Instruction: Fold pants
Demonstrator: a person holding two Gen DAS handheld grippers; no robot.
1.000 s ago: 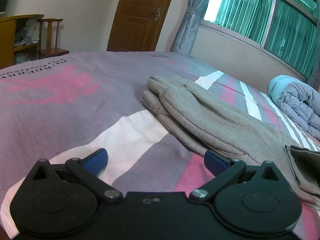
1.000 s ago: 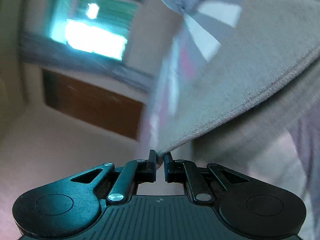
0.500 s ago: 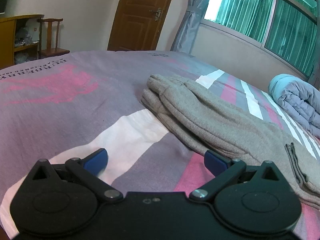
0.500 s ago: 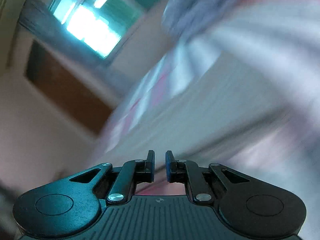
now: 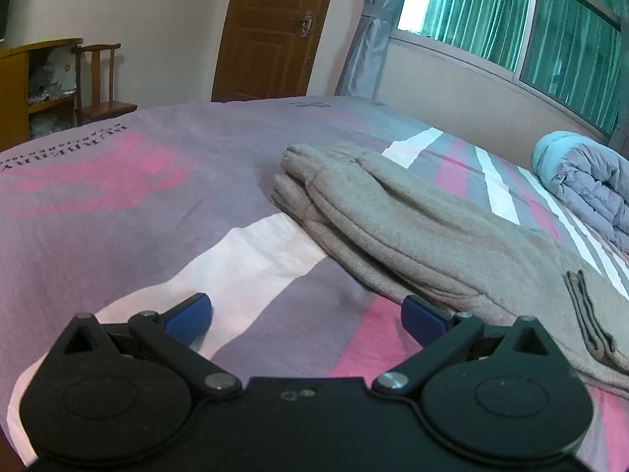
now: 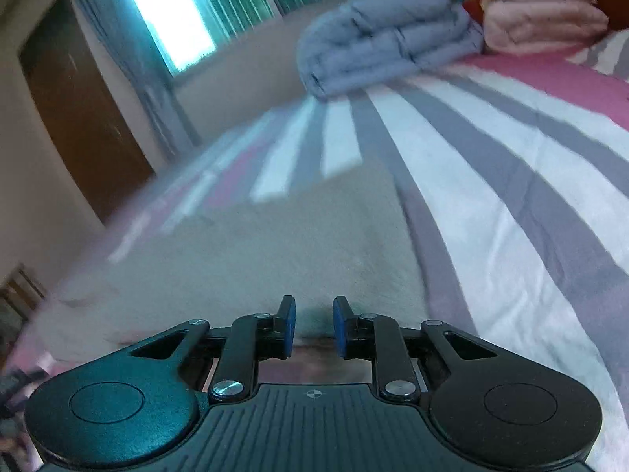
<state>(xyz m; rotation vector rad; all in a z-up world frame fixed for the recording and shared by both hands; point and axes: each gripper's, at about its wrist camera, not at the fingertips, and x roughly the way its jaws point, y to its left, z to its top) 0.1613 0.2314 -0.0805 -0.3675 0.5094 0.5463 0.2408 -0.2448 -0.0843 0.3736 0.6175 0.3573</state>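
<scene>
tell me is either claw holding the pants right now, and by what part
Nothing is held. The left claw stands wide open over the bedsheet; the right claw is opening above the pants, with no cloth between its pads.

The right hand-held gripper [image 6: 313, 326] points low over the grey-beige pants [image 6: 275, 244], which lie spread on the bed [image 6: 511, 204] just ahead of its blue-padded fingertips [image 6: 289, 320]; its jaws are opening, a narrow gap between them with no cloth caught in it. The bed's sheet runs in white, grey and pink stripes to the right. Farther back lie a rolled blue-grey quilt [image 6: 385, 31] and a folded pink blanket [image 6: 542, 19], with a bright window [image 6: 173, 19] and a brown door [image 6: 78, 118] at the blurred left.
</scene>
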